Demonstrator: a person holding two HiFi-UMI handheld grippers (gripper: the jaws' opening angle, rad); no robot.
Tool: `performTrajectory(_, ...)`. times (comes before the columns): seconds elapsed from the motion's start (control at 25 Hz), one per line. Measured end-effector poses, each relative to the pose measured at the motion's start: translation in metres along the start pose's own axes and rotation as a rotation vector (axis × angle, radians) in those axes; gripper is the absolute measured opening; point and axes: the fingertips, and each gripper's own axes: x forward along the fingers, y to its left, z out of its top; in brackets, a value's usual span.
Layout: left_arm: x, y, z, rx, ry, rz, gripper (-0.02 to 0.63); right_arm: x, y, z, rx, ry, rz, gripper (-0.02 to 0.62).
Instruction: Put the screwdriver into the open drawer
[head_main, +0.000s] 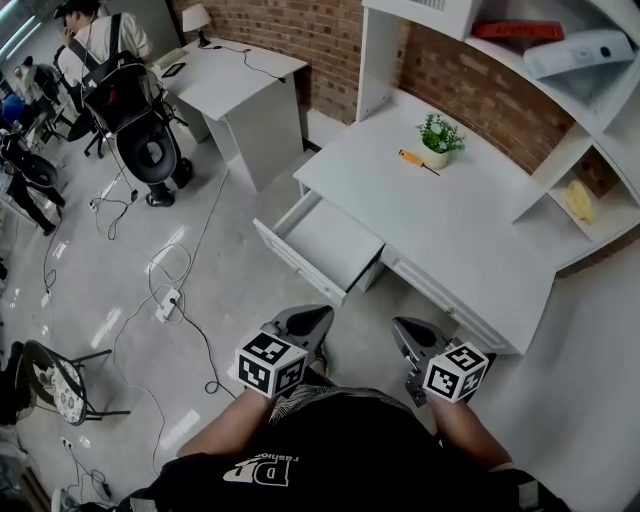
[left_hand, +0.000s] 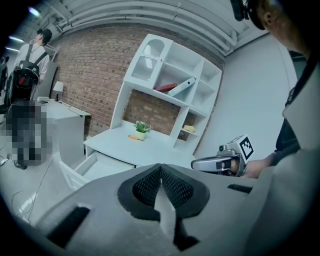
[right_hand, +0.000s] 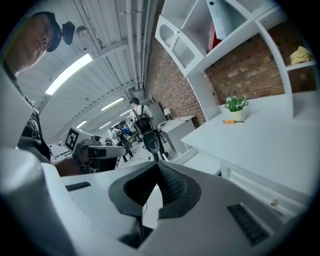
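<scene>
An orange-handled screwdriver (head_main: 415, 160) lies on the white desk (head_main: 430, 230) beside a small potted plant (head_main: 438, 140); it also shows as a small orange mark in the left gripper view (left_hand: 133, 137) and the right gripper view (right_hand: 230, 121). The open drawer (head_main: 318, 248) juts out of the desk's left front and looks empty. My left gripper (head_main: 310, 322) and right gripper (head_main: 408, 335) hover side by side over the floor, well short of the desk. Both are shut with nothing between the jaws.
White shelving (head_main: 590, 150) rises at the desk's right, holding a yellow item (head_main: 580, 200). A second white table (head_main: 235, 80) stands at the far left. Cables and a power strip (head_main: 165, 303) trail over the floor. A person with a backpack (head_main: 110, 60) stands far off.
</scene>
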Motion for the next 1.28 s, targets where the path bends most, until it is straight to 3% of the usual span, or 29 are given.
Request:
performTrajectory(0.4,0.026,0.076,0.051,0.028,0.013,-0.062,0.018,0.069,-0.016,0.05,-0.005,-0.009,-0.059,0.003)
performTrajectory(0.64,0.046,0.113,0.075,0.099,0.021,-0.095,0.018,0.104,-0.032,0.075,-0.039,-0.018,-0.119,0.003)
performTrajectory(1.0,0.066,0.168,0.092,0.103,0.06,-0.146,0.018,0.143,-0.063,0.103,-0.086,-0.037,-0.229,0.003)
performTrajectory(1.28,0.076,0.189,0.092,0.071,0.061,-0.154,0.018,0.149,-0.089,0.109,-0.147,0.021,-0.292,0.005)
